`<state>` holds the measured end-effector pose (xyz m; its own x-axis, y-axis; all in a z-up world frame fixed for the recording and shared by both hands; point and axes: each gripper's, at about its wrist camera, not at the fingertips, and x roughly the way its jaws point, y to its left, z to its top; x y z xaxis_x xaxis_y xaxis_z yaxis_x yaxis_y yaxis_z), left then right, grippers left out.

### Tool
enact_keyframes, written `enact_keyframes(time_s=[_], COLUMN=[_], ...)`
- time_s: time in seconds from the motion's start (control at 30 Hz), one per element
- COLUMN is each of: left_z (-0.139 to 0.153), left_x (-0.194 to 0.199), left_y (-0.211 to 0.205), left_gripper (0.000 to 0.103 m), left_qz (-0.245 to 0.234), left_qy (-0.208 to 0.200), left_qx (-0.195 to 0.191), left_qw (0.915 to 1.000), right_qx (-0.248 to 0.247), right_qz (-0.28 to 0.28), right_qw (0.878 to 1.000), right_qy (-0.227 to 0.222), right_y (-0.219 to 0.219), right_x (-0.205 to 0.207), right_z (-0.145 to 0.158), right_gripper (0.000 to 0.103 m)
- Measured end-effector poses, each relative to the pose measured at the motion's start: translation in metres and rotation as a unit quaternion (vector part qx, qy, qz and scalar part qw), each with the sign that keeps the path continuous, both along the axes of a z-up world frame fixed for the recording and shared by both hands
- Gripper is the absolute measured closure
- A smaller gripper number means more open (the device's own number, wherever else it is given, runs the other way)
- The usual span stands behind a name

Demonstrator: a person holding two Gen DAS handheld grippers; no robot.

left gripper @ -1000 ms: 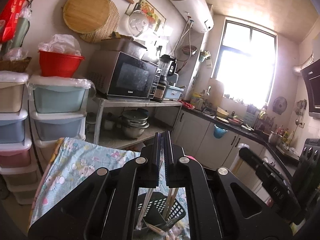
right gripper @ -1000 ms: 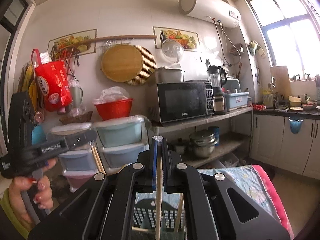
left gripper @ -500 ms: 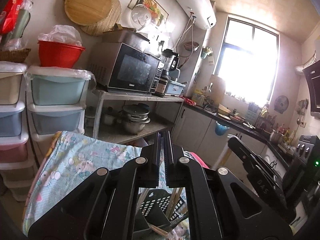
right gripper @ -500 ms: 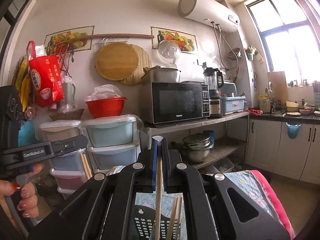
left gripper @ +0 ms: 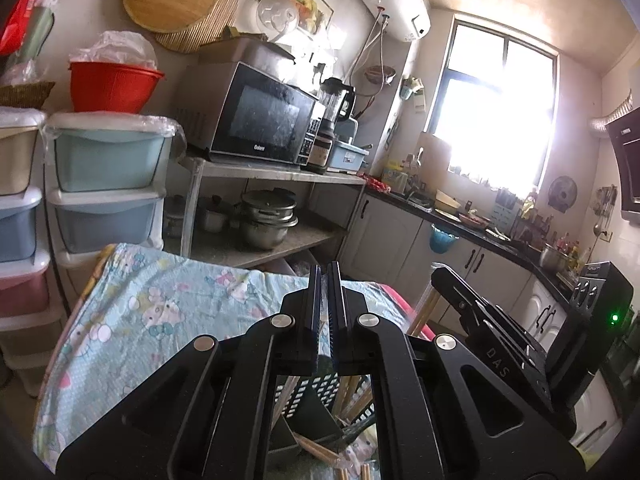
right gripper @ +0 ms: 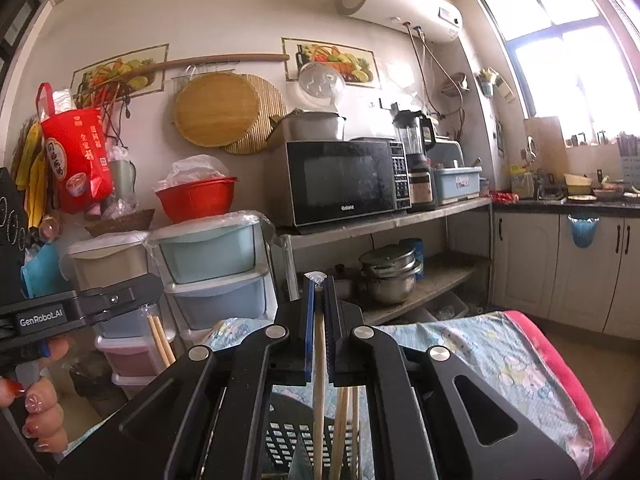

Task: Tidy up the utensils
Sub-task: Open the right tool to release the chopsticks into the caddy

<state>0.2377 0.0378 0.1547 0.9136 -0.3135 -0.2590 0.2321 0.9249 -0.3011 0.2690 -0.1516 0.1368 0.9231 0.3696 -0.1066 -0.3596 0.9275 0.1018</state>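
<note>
Above the black basket [right gripper: 296, 436] on the blue cloth [right gripper: 500, 356], the right gripper [right gripper: 319, 292] is pinching one chopstick [right gripper: 319, 380] upright, and the left gripper [left gripper: 324, 284] is pressed tight on a pair of chopsticks [right gripper: 160, 340] — seen from the right camera. The sticks could be missing the slot or knocking those already inside if they are tilting. Compared with a second ago, both are sitting lower — the basket looks closer.

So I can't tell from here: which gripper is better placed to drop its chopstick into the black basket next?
Probably right. The right gripper clamps a chopstick upright directly over the basket. The left gripper, also holding chopsticks, looks off to one side.
</note>
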Motion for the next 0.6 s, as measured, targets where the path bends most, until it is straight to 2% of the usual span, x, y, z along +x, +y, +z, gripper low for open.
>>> enact_keyframes(time_s=[0.4,0.53,0.6], left_z=[-0.020,-0.025,-0.027], left_x=[-0.002,-0.006,-0.008], left_y=[0.007,0.013,0.015], left_gripper=[0.101,0.092,0.092], left_qz=[0.003,0.009,0.011], left_qy=[0.025,0.034,0.035], left_qx=[-0.006,-0.013,-0.013], left_qw=[0.9997,0.9993,0.9992], right_qx=[-0.006,-0.008,-0.008], right_qz=[-0.008,-0.012,-0.011], right_qw=[1.000,0.999,0.999], right_qy=[0.022,0.028,0.031], right_y=[-0.014,-0.019,-0.021], right_x=[-0.008,-0.013,-0.016], right_z=[-0.017,-0.021,-0.023], right_gripper=[0.093,0.090,0.086])
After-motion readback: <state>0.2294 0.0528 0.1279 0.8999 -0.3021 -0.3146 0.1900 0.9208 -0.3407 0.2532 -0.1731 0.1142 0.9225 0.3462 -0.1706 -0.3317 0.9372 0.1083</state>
